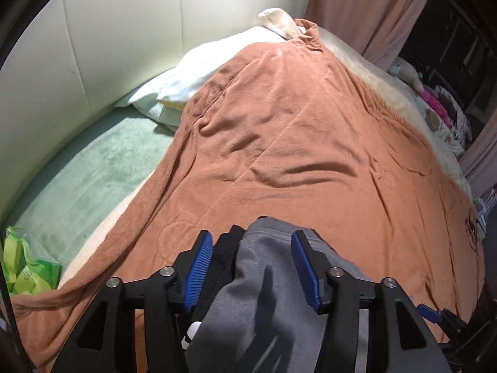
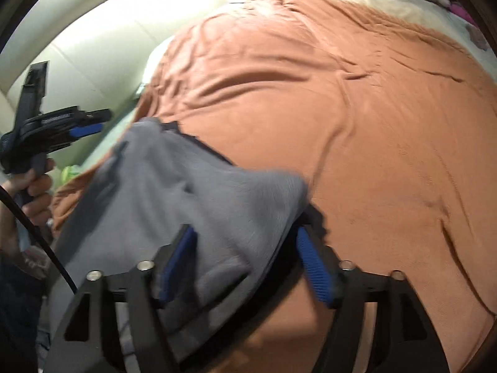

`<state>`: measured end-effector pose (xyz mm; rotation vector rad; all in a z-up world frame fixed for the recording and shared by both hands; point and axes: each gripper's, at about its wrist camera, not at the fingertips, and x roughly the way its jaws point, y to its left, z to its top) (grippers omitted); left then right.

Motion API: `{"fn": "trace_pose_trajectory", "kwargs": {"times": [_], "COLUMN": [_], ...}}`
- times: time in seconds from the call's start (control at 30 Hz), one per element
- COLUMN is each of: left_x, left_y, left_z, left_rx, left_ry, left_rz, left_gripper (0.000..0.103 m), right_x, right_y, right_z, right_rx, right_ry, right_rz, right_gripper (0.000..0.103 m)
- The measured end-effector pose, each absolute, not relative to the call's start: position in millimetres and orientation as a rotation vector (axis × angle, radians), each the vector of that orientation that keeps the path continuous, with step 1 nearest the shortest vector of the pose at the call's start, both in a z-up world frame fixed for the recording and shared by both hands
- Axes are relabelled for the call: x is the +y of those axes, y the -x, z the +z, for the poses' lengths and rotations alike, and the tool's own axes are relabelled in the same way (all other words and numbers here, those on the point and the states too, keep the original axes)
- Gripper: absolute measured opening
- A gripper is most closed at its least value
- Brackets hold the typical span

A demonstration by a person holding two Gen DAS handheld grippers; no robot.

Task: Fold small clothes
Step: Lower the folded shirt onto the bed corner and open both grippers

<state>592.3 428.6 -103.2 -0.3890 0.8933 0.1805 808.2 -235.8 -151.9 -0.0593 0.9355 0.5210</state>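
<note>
1. The left gripper (image 1: 252,267) is standing spread, its blue pads (image 1: 198,267) clear of the grey garment (image 1: 264,279) lying between them, so nothing is being pinched
2. The right gripper (image 2: 245,267) is gaping too, the same cloth (image 2: 192,192) draping loosely over its left finger
3. Both are probably letting go so the garment is settling flat for folding
4. The garment is lying at the near edge of the orange blanket (image 1: 295,130), which is covering the bed

A bed fills the room, spread with a wrinkled orange blanket (image 1: 295,143). A brightly lit cream padded headboard (image 1: 93,46) curves along the left, white pillows (image 1: 198,71) beside it; pink curtains (image 1: 366,6) hang far right.
</note>
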Motion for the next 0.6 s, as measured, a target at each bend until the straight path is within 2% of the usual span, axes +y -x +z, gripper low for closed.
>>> {"fn": "trace_pose_trajectory", "kwargs": {"times": [0.27,0.4,0.43,0.5,0.57,0.6], "left_x": [412.1,390.0,383.6,367.5,354.5,346.2], "left_y": [-573.5,-553.5,-547.1,-532.2,-521.0,-513.1], "left_z": [-105.8,-90.3,-83.1,-67.6,-56.5,-49.5], "left_rx": [0.929,0.915,0.903,0.884,0.874,0.866], "left_ry": [0.37,0.366,0.369,0.362,0.355,0.356], "left_rz": [0.198,0.19,0.185,0.187,0.192,0.19], "left_gripper": [0.057,0.071,0.077,0.084,0.089,0.094], "right_x": [-226.4,-257.5,-263.9,-277.3,-288.5,-294.4], "right_y": [-792.9,-779.3,-773.8,-760.2,-746.8,-739.0], "right_z": [-138.9,-129.7,-124.2,-108.4,-93.0,-85.6], "right_rx": [0.949,0.947,0.945,0.933,0.915,0.907], "right_ry": [0.005,-0.006,-0.001,0.007,0.004,0.0], "right_rz": [0.554,0.571,0.573,0.587,0.601,0.61], "right_gripper": [0.069,0.071,0.073,0.09,0.096,0.103]}}
